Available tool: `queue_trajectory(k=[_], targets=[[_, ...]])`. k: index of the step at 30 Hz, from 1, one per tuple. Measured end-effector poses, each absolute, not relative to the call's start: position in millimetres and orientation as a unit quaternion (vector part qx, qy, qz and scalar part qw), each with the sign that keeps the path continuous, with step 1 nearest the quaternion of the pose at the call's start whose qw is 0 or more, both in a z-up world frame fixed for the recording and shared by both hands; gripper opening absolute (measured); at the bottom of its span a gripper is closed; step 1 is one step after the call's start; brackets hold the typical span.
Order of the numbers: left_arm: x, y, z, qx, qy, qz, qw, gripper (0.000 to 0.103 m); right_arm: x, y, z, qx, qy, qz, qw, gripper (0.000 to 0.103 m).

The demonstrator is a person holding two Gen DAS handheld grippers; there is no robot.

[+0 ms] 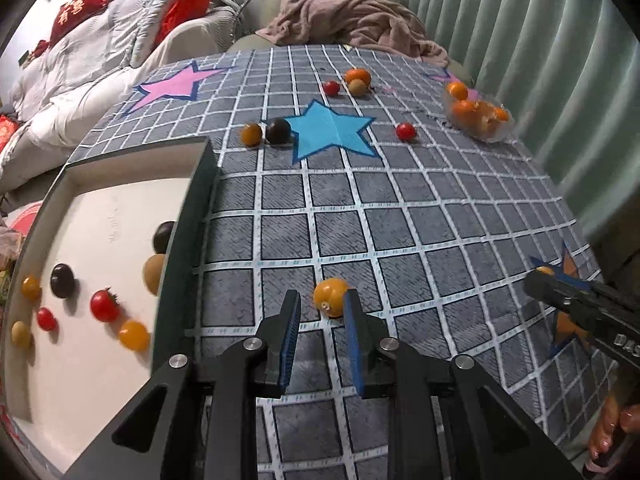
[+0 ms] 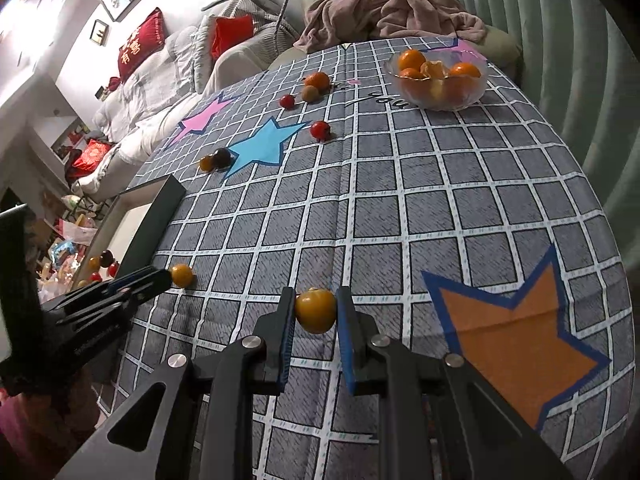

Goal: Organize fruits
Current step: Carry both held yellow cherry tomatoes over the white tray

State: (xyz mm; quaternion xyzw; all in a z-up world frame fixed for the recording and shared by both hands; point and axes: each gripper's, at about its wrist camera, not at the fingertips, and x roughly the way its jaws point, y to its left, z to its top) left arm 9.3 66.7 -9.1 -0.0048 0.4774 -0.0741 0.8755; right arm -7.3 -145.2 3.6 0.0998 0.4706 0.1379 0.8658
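Observation:
My left gripper (image 1: 320, 308) is open; a yellow tomato (image 1: 330, 295) lies on the cloth just beyond its right fingertip, not held. My right gripper (image 2: 316, 308) is shut on a yellow-orange tomato (image 2: 316, 310), held between both pads above the cloth. A dark-rimmed white tray (image 1: 100, 208) at the left holds several small red, yellow, dark and tan fruits. A clear bowl (image 2: 438, 80) of oranges stands at the far right. Loose fruits lie farther off: a yellow (image 1: 251, 134) and a dark one (image 1: 279, 130) by the blue star, red tomatoes (image 1: 405, 131), an orange (image 1: 357, 76).
The table has a grey grid cloth with blue (image 1: 330, 128), pink (image 1: 176, 86) and orange (image 2: 516, 344) stars. A sofa with a pink blanket (image 1: 352, 20) lies behind; green curtains (image 1: 540, 40) stand at the right. The left gripper also shows in the right wrist view (image 2: 160, 278).

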Motion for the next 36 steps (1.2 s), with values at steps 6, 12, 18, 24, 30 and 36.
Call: queue_trajectory(k=[6, 12, 18, 24, 30, 36], targets=[[7.0, 55.2, -12.5, 0.023, 0.453, -0.058, 0.889, 0.079, -9.0, -149.2, 3.3, 0.103, 0.470, 0.137, 0.866, 0.022], [18.1, 48.8, -22.3, 0.030, 0.471, -0.059, 0.880, 0.040, -8.8, -149.5, 3.8, 0.106, 0.470, 0.137, 0.866, 0.022], [14.8, 47.0, -20.8, 0.026, 0.477, -0.065, 0.876, 0.023, -8.8, -146.7, 7.9, 0.104, 0.469, 0.142, 0.866, 0.022], [5.2, 54.1, -4.0, 0.016, 0.467, -0.068, 0.881, 0.023, -7.0, -136.3, 20.5, 0.095, 0.466, 0.153, 0.866, 0.022], [-4.3, 76.5, 23.7, 0.005, 0.452, -0.057, 0.890, 0.023, -2.6, -114.7, 41.3, 0.084, 0.462, 0.176, 0.865, 0.022], [-13.7, 110.9, 42.9, -0.008, 0.439, -0.036, 0.898, 0.023, 3.0, -76.6, 64.0, 0.059, 0.458, 0.206, 0.863, 0.022]])
